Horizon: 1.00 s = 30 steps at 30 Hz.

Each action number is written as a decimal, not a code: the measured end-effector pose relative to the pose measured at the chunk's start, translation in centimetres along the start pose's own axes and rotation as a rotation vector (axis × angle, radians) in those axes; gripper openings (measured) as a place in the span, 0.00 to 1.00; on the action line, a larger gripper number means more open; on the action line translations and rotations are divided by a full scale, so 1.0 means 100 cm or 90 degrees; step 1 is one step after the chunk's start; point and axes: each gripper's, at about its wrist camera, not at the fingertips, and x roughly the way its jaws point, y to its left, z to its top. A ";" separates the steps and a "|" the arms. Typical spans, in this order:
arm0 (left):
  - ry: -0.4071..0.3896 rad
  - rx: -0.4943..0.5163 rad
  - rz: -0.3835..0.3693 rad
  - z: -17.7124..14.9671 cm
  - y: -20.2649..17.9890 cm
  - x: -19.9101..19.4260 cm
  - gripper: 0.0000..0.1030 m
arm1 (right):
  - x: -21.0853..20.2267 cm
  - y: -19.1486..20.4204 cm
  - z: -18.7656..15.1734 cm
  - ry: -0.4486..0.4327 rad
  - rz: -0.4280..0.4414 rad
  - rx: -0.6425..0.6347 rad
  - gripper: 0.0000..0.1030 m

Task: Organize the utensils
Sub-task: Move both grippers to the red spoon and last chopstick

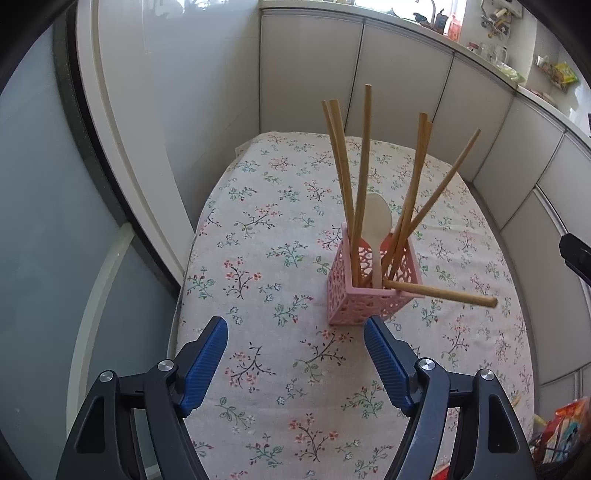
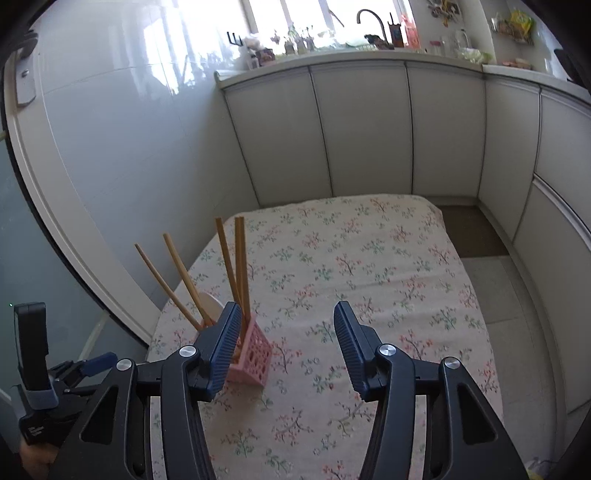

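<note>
writing: I can't read any brand or label; packets on the far counter (image 1: 561,72) are too small and blurred to make out
holder: pink perforated basket (image 1: 369,291), square, stands upright on the tabletop (image 1: 258,406), which wears a floral cloth
holder contents: wooden chopsticks (image 1: 364,177) standing on end and fanning outward, plus one white plastic spoon (image 1: 376,229) bowl-up among them
stray stick: one chopstick (image 1: 439,293) lies nearly level across the basket's front rim, its end poking out to the right in the left wrist view
left gripper (image 1: 295,332): jaws wide apart, nothing btwn them; I see only cloth in the gap; basket sits just beyond the right-hand pad
right gripper (image 2: 288,325): jaws apart, nothing btwn them, over bare cloth; the basket is left of it, partly hidden behind the left-hand pad
other rig: in the right wrist view the left gripper's body shows at lower left w/ a bit of the person's hand (image 2: 35,461) under it
surroundings: white cabinet doors (image 2: 362,129) wrap the tabletop's far side; counter above carries a tap (image 2: 373,22), bottles, jars
lower right, left wrist view: a colourful packet (image 1: 565,428), print unreadable
</note>
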 end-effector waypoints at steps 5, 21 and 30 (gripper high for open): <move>0.037 0.036 -0.004 -0.013 -0.014 0.000 0.82 | -0.012 -0.032 -0.030 0.075 -0.024 0.036 0.69; 0.172 0.215 -0.082 -0.068 -0.116 0.027 0.82 | -0.015 -0.132 -0.111 0.301 -0.112 0.179 0.69; 0.254 0.310 -0.161 -0.103 -0.209 0.062 0.80 | -0.018 -0.168 -0.125 0.331 -0.136 0.251 0.70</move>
